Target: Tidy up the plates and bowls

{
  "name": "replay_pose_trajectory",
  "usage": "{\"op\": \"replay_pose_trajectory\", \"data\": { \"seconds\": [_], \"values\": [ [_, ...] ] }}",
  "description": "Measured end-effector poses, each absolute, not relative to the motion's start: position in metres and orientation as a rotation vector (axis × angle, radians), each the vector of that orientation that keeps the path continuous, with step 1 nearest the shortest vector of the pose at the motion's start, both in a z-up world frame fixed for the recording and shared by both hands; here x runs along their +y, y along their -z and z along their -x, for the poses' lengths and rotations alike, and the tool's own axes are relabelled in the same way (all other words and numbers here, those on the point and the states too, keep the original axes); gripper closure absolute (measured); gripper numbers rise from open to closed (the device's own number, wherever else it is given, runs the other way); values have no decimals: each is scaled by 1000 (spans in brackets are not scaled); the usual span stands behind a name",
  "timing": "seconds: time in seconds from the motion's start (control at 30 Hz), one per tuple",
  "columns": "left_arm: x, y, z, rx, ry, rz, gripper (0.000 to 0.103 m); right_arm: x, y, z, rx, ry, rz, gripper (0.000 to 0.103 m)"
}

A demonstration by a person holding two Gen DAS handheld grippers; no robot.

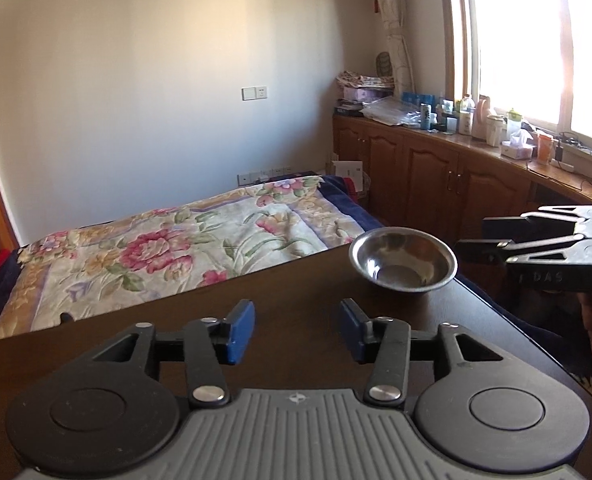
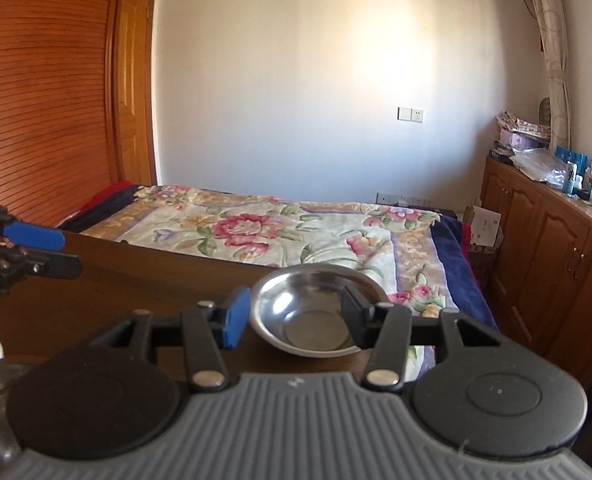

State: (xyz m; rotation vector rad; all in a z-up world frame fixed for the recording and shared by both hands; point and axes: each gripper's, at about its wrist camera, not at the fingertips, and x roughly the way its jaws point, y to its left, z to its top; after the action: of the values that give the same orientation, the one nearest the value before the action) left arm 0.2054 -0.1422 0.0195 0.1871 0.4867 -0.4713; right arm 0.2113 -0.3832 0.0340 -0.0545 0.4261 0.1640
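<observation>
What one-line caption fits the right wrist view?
Open right gripper lined up on a steel bowl at the dark table's far edge, bed behind.

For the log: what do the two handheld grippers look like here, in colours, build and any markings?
Both match: the left gripper and right gripper have black linkage arms with silver pivot screws, two round black discs and a ribbed grey body bearing a small emblem. The fingers carry blue pads. Seen side-on from the left wrist view, the right gripper shows embossed letters, apparently "DAS". No cables or sleeves show.
</observation>
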Motion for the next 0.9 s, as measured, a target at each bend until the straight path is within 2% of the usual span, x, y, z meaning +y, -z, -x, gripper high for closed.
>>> {"op": "replay_pose_trajectory", "data": {
  "seconds": [0.7, 0.9],
  "values": [
    [-214, -2, -273, 572, 571, -275, 50, -424, -5, -255, 487, -99, -18, 52],
    [-227, 1, -279, 586, 592, -296, 53, -430, 2, -261, 511, -110, -59, 52]
  ]
}}
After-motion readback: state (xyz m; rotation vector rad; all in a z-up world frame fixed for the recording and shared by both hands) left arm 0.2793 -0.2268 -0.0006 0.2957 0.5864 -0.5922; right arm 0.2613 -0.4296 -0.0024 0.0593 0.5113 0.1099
